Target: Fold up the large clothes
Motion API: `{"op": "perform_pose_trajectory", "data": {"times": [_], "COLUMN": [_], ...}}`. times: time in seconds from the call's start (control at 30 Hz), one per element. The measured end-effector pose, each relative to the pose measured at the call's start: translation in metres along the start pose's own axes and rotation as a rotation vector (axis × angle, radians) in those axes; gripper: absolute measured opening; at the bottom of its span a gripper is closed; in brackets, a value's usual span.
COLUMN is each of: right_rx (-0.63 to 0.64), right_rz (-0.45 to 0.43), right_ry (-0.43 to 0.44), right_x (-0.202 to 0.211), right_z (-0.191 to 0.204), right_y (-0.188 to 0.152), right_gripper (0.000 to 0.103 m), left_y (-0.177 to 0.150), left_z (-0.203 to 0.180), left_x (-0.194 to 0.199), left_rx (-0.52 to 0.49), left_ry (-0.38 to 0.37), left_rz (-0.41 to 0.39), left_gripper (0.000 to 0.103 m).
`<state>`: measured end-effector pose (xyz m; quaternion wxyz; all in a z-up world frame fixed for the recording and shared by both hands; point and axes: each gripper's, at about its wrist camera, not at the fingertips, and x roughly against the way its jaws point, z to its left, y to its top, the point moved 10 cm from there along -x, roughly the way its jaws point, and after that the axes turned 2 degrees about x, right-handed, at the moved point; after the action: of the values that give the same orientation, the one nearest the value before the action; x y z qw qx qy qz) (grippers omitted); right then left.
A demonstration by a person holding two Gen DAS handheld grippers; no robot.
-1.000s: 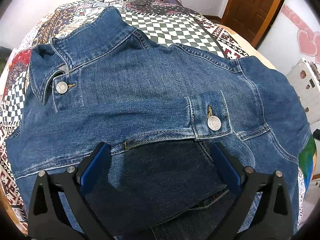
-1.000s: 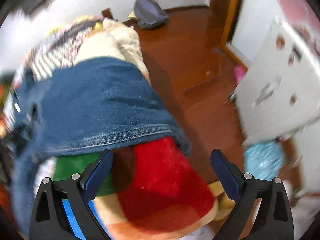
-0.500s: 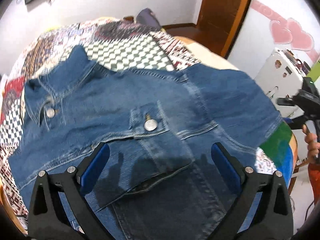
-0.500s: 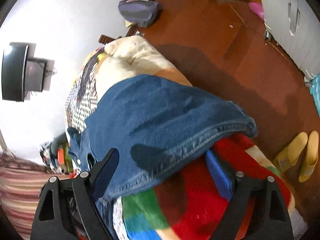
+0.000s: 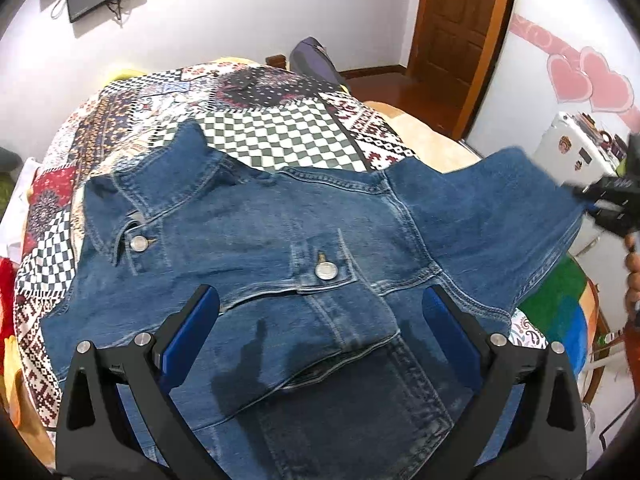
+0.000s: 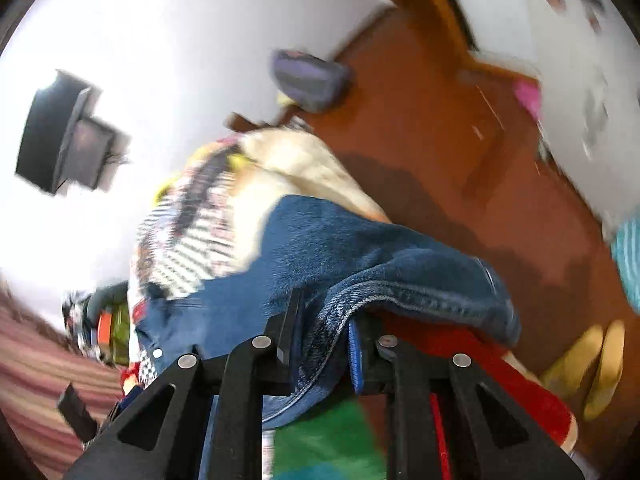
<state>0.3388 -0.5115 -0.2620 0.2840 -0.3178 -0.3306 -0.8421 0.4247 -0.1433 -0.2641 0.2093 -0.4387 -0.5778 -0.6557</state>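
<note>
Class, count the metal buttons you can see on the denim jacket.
2: one button below the collar at left, one button on the folded sleeve cuff at centre. Others may be hidden under folds.

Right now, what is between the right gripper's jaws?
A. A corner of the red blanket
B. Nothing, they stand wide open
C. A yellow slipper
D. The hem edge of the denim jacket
D. The right wrist view shows the right gripper closing on a fold of the denim jacket, stitched hem bunched between the pads.
</note>
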Motion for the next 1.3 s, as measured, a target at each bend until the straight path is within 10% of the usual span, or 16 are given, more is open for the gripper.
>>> {"op": "perform_pose_trajectory", "data": {"times": [0.3,0.63,0.97,1.3], "right_rx": [0.325,0.486,0.567,0.575], "right_rz": [-0.109,0.107,0.456,0.68], "right_ry": [0.171,0.272,0.163,0.098], "right_x": [0.048,-0.038,-0.152,-0.138], "right_z": [0.173,0.314,0.304,0.252], "right_y": [0.001,-0.094,-0.233,-0.281], "right_gripper": [0.011,0.011,0.011,0.011], "left_y": [-0.009,-0.039,-0.076,-0.077], "left_z": [0.038,0.11,0.149,0.137], "left_x": [0.041,0.082,0.096,0.094], "left_rx": [0.083,0.159,0.224,0.205], "left_ry": [-0.003,0.047,0.083,0.083], "left_rz": [-0.067,-0.09,-0.068,-0.063], "left_gripper": [0.102,0.102,0.102,0.102]}}
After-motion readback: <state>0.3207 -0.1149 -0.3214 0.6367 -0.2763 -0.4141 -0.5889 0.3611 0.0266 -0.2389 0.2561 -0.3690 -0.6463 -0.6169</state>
